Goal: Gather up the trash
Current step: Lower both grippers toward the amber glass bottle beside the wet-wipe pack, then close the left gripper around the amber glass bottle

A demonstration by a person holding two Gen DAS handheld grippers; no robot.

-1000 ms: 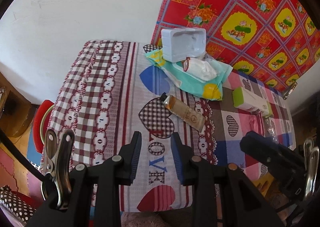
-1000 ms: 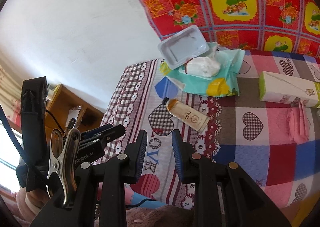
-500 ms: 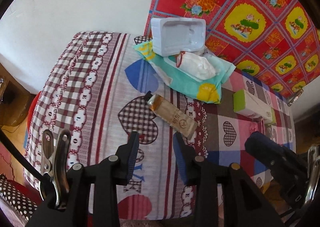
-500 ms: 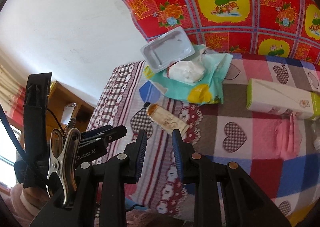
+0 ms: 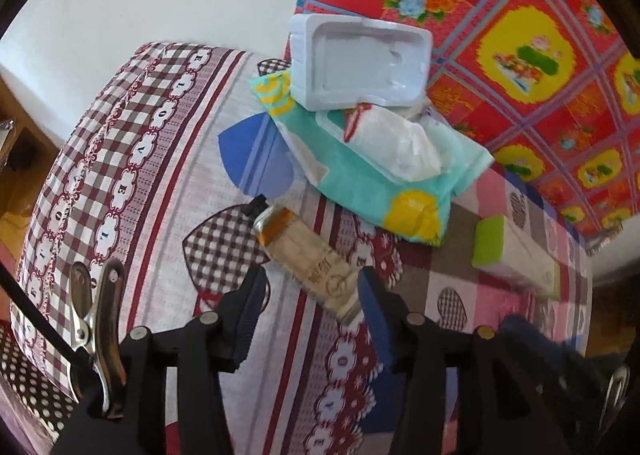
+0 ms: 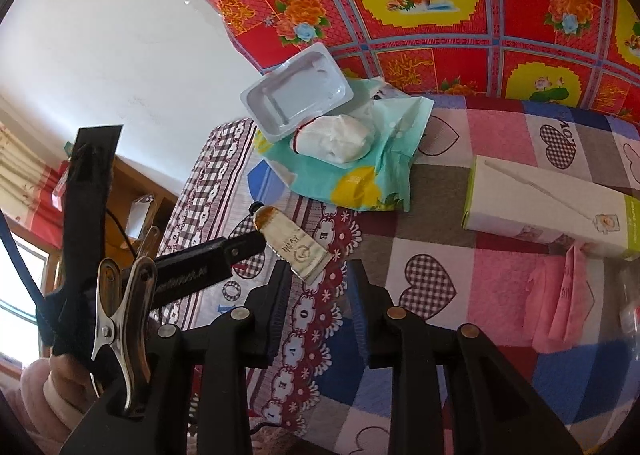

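Observation:
A squeezed gold-and-white tube (image 5: 308, 259) with a black cap lies slantwise on the heart-patterned cloth (image 5: 160, 183). My left gripper (image 5: 312, 295) points steeply down at it. Its jaws are opening, and the tube's flat end lies between them with no pad touching it. In the right wrist view the tube (image 6: 292, 243) sits just beyond my right gripper (image 6: 318, 279), whose jaws are opening a little and hold nothing. One black finger of the left gripper (image 6: 208, 267) reaches in from the left, up to the tube's neck.
Behind the tube lie a teal wipes pack (image 5: 372, 183) with a crumpled white tissue (image 5: 400, 147) and a white plastic tray (image 5: 360, 63). A green-and-white box (image 6: 548, 211) and pink paper (image 6: 560, 295) lie to the right. The cloth's edge drops off at the left.
Both grippers have moved forward and down towards the tube, which now looks larger. The left jaws have spread wider and now straddle the tube's end. The right jaws are slightly wider.

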